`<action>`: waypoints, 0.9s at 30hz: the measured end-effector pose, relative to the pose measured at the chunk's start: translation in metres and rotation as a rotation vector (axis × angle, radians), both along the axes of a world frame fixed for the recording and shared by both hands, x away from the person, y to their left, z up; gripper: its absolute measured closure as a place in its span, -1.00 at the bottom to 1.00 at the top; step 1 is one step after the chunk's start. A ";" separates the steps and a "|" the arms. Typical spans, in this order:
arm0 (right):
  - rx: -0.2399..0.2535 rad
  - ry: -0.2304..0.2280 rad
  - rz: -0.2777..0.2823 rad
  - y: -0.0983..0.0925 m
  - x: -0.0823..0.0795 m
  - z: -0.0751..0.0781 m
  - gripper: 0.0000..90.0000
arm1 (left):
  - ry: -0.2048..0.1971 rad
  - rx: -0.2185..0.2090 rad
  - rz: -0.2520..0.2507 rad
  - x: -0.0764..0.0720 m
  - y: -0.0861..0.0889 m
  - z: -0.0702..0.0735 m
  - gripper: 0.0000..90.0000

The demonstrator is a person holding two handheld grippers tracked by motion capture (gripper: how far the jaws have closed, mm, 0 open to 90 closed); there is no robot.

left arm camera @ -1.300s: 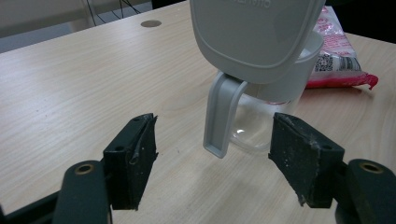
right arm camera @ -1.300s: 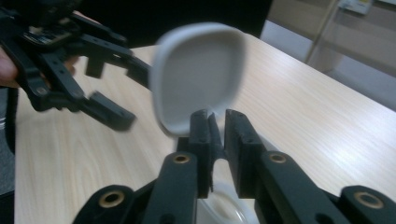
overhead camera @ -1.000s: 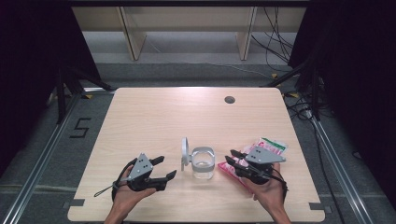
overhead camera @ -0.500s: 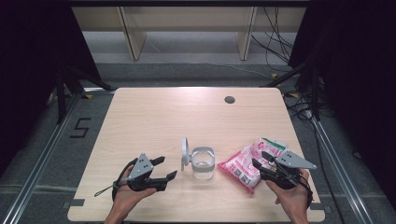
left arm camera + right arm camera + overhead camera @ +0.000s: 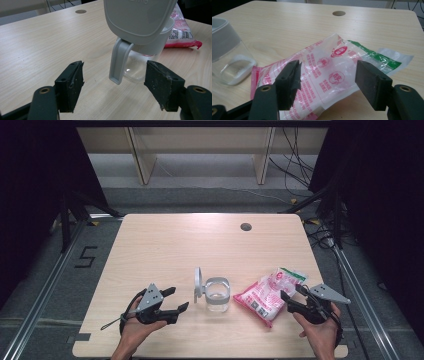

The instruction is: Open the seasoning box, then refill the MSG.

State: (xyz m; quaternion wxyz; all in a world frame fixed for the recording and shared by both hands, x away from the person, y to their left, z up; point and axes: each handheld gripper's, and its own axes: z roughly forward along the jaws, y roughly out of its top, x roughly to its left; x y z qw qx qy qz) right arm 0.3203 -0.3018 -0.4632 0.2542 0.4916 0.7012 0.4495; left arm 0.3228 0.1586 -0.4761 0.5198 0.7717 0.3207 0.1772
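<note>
A pink-and-white printed bag [image 5: 269, 292] with a green end lies flat on the surface just ahead of the right gripper [image 5: 292, 300], whose jaws stand apart. That gripper has drawn back off it since earlier. The left gripper [image 5: 176, 300], jaws apart, faces a clear container [image 5: 217, 294].

A pale wood-grain table [image 5: 165, 245] fills the middle of the frame, with a round dark cable hole [image 5: 245, 226] near its far edge. Grey floor [image 5: 210, 200] stretches beyond it. Light wooden shelf legs [image 5: 140, 155] stand along the top. Black curtains [image 5: 30, 195] hang at both sides. Loose cables [image 5: 300, 150] trail in the upper right. A "5" marking [image 5: 86, 257] sits on the floor at left, beside a metal rail [image 5: 45, 295].
</note>
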 end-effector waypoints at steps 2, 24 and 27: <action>0.022 0.028 -0.031 0.000 0.000 -0.003 -0.27 | 0.002 -0.006 0.004 -0.001 -0.001 0.000 -0.32; 0.011 0.117 -0.066 -0.015 0.012 -0.022 -0.57 | 0.005 0.006 0.002 -0.001 -0.001 -0.001 -0.33; 0.043 0.134 -0.054 -0.014 0.015 -0.024 -0.56 | 0.002 0.003 -0.005 -0.001 -0.002 -0.002 -0.33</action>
